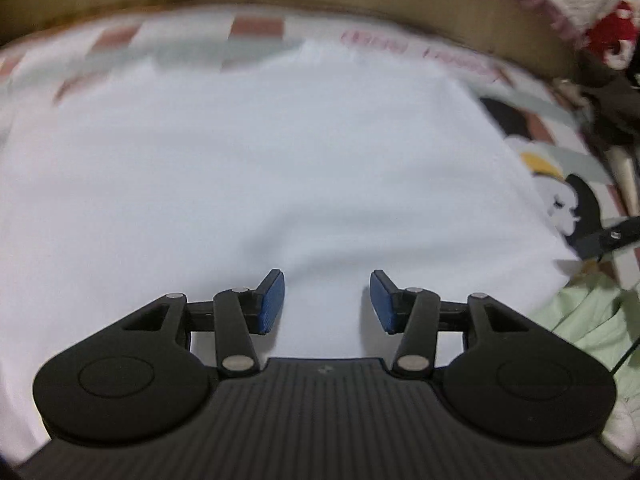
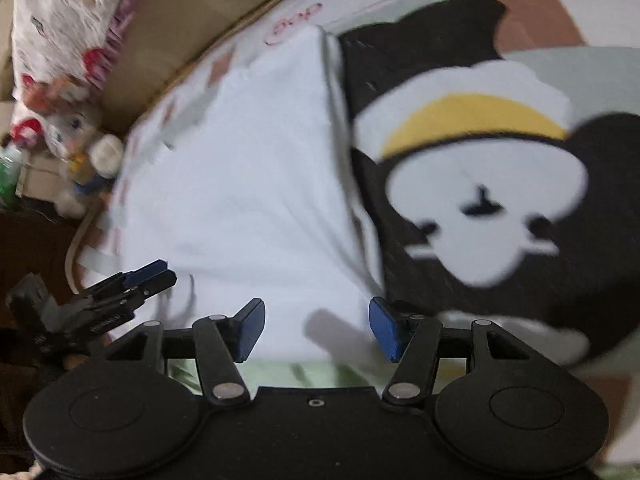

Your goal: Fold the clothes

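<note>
While jaws gape | white garment (image 1: 260, 152) beneath both, ungripped

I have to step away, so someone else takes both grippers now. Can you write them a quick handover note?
Left gripper: open, empty, over the white garment.
Right gripper: open, empty, at the garment's near edge.
White garment lies flat on the cartoon-print bedsheet, with one side apparently folded in.
A pale green garment lies beside it, not folded.
Left: finish folding the white one, then the green.
</note>
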A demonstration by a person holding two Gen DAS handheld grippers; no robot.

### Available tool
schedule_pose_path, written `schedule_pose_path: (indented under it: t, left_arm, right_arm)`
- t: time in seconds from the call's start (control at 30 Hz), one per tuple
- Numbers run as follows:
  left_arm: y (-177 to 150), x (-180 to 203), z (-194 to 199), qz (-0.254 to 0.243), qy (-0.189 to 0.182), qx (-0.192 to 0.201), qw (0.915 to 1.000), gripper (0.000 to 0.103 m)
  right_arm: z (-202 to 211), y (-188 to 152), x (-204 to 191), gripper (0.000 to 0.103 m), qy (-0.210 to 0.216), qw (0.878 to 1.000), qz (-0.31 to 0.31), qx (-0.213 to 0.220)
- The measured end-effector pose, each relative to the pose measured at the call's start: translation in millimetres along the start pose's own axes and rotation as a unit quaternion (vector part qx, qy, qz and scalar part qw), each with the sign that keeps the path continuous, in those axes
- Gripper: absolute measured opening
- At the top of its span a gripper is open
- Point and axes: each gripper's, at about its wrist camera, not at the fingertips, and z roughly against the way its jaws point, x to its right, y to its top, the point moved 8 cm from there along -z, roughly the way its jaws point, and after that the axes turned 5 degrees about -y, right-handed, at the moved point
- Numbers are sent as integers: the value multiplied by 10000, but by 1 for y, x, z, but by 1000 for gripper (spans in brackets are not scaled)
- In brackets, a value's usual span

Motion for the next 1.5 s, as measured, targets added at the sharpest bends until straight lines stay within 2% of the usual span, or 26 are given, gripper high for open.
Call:
schedule_pose_path:
  t: [0.1, 0.17, 0.23, 0.33, 0.4, 0.43, 0.47, 0.6, 0.7, 0.83, 0.9, 1.0, 1.07, 1.1, 1.17, 1.2, 1.23, 1.3, 1.37, 1.47, 1.5]
  left_arm:
    - [-17, 4, 8, -66, 180, 33, 9998, 47]
    - [-24, 2, 12, 53, 142, 41, 9999, 48]
    - [-28, 0, 15, 192, 93, 79, 9997, 48]
    - [-26, 6, 14, 237, 116, 83, 9996, 48]
    - [-27, 5, 15, 323, 100, 126, 9993, 48]
    - [-27, 4, 15, 363, 82, 151, 9992, 48]
    - [-28, 4, 16, 394, 50, 162, 9991, 48]
    - [-29, -5, 21, 773, -143, 179, 9967, 48]
    - [-33, -12, 28, 1072, -264, 149, 9938, 48]
    - [-37, -41, 56, 1366, -151, 345, 9899, 49]
    - [-39, -64, 69, 1710, -244, 414, 9841, 49]
    - [-38, -93, 81, 1531, 142, 363, 9874, 47]
    - [-37, -107, 86, 1064, 947, 715, 9872, 47]
    - [-45, -114, 83, 1249, 948, 770, 9846, 47]
    - [-64, -126, 75, 1912, 491, 746, 9775, 47]
    - [-65, -132, 81, 2063, 376, 890, 9737, 48]
    - [-66, -137, 86, 2154, 381, 912, 9715, 48]
    - [-70, -152, 93, 2315, 559, 1012, 9659, 47]
    - [-74, -162, 94, 2392, 604, 992, 9640, 43]
    - [-77, -163, 97, 2628, 423, 1032, 9584, 43]
    - [-78, -163, 98, 2589, 396, 1005, 9598, 43]
  right_arm:
    - [-7, -17, 10, 66, 47, 9993, -303, -190]
    - [-14, -22, 9, 70, 224, 9987, -416, -173]
    - [-17, -19, 7, 71, 625, 9954, -696, 194]
    - [-27, -17, 1, 71, 1116, 9840, -930, 1035]
    - [-33, -22, -1, 66, 1106, 9800, -1072, 1260]
    - [-33, -23, -2, 46, 1058, 9786, -1098, 1379]
    - [-33, -24, -3, 9, 1009, 9771, -1124, 1498]
    - [-11, -17, -30, 9, 687, 9794, -340, 1870]
    - [3, -12, -73, 9, 603, 9772, 423, 1990]
    - [8, 5, -145, 9, 794, 9686, 1343, 1937]
    - [2, 14, -188, 9, 930, 9611, 1851, 1826]
    - [-16, 19, -256, 9, 1209, 9490, 2485, 1515]
    - [-30, 6, -293, 9, 1382, 9394, 2860, 1291]
    - [-37, -1, -311, 9, 1466, 9338, 3043, 1177]
    - [-59, -18, -328, 9, 1545, 9281, 3258, 923]
    - [-70, -27, -336, 9, 1579, 9252, 3357, 794]
    - [-82, -36, -343, 9, 1613, 9221, 3455, 665]
    - [-110, -52, -345, 9, 1557, 9237, 3483, 348]
    - [-136, -61, -341, 9, 1428, 9268, 3471, 136]
    - [-160, -71, -328, 9, 1263, 9331, 3366, -94]
    - [-161, -74, -325, 9, 1211, 9325, 3401, -115]
